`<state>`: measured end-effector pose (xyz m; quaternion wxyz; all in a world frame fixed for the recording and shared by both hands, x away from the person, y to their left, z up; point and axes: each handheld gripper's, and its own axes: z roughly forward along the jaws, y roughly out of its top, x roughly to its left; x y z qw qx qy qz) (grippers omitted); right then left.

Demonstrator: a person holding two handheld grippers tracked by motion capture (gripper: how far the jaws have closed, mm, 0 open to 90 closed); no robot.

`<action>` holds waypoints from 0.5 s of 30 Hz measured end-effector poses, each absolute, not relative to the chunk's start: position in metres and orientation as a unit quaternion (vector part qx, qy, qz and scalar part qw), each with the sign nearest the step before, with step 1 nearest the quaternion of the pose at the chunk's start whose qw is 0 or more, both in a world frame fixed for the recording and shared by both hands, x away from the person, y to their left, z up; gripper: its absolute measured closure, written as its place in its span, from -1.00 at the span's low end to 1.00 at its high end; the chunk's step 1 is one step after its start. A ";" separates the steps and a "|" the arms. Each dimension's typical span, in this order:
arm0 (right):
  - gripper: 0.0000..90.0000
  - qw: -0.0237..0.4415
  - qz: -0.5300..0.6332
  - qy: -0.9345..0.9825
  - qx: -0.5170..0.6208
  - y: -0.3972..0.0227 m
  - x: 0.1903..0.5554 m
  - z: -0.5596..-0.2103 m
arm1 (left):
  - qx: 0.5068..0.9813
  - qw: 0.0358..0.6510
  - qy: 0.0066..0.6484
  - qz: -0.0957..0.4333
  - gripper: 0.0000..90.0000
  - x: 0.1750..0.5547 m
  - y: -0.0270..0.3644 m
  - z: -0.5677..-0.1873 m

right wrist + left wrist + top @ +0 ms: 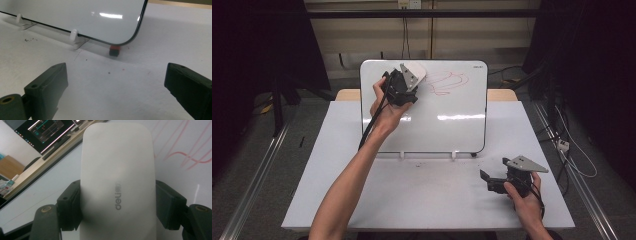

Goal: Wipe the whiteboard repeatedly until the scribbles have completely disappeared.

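We see the left arm reaching from the bottom left of the high view up and across to the upper middle, forearm long and straight, wrist bent so that the left gripper [408, 86] is held against the upper left part of the whiteboard [452, 125]. The left hand [384, 107] wraps the gripper's body from below, and its cable trails down along the forearm.

In the left gripper view, the eraser [117, 182] fills the centre of the frame, a white rounded block with a grey brand mark printed lengthwise on it. The two black jaws press on its sides in the lower half of the frame, one at lower left, one at lower right, so the gripper is clamped on the eraser. Beyond it, at upper right, red scribbles [185, 152] run over the board. In the high view the same red marks [447, 82] lie just right of the gripper, near the board's top edge.

The right hand [524, 192] rests low at the lower right of the high view, on the table [422, 200], holding the right gripper [494, 172] pointed left and up toward the board's lower right corner. In the right gripper view its jaws stand wide apart at the bottom corners with nothing between them; ahead lie the board's lower edge, its white feet [73, 35] and a small red and black block [114, 50] under the corner.
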<state>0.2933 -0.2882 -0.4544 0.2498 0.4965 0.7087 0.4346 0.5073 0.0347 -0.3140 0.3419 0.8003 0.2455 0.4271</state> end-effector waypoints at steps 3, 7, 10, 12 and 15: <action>-0.88 0.249 0.433 0.710 0.497 -0.288 0.294 -0.455 | 0.804 0.340 0.240 0.425 -0.31 0.505 0.028 -0.317; -0.88 0.251 0.434 0.709 0.495 -0.288 0.293 -0.454 | 0.806 0.339 0.234 0.425 -0.31 0.502 0.018 -0.323; -0.88 0.253 0.435 0.709 0.493 -0.288 0.293 -0.454 | 0.808 0.339 0.228 0.424 -0.31 0.497 0.014 -0.327; -0.88 0.253 0.435 0.711 0.492 -0.288 0.292 -0.454 | 0.811 0.339 0.220 0.423 -0.31 0.495 0.010 -0.330; -0.88 0.253 0.434 0.711 0.491 -0.287 0.292 -0.454 | 0.817 0.333 0.208 0.422 -0.31 0.489 0.002 -0.335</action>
